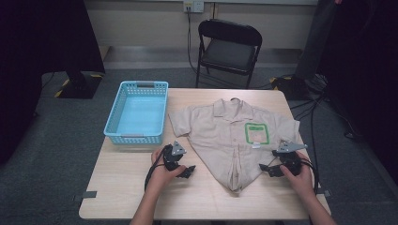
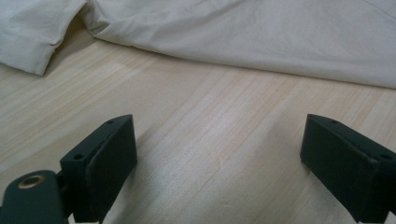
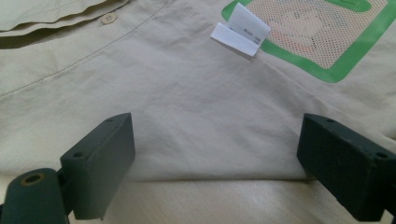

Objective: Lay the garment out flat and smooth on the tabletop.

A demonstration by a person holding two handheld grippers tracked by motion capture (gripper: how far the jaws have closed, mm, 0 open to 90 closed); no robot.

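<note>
Blue basket (image 1: 137,114) on table (image 1: 122,187), far-left; black folding chair (image 1: 228,49) behind.

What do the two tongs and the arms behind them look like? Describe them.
Both the left tongs and the right tongs are black, each topped by a grey three-cornered plate and trailing a black cable. Close up, the jaws are flat, blocky black pads with small screw holes; a brass-coloured ring sits near the base. The forearms are bare, with no sleeves visible.

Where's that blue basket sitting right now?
In the high view the basket stands at the table's far left corner, just left of the shirt and beyond the left gripper.
</note>
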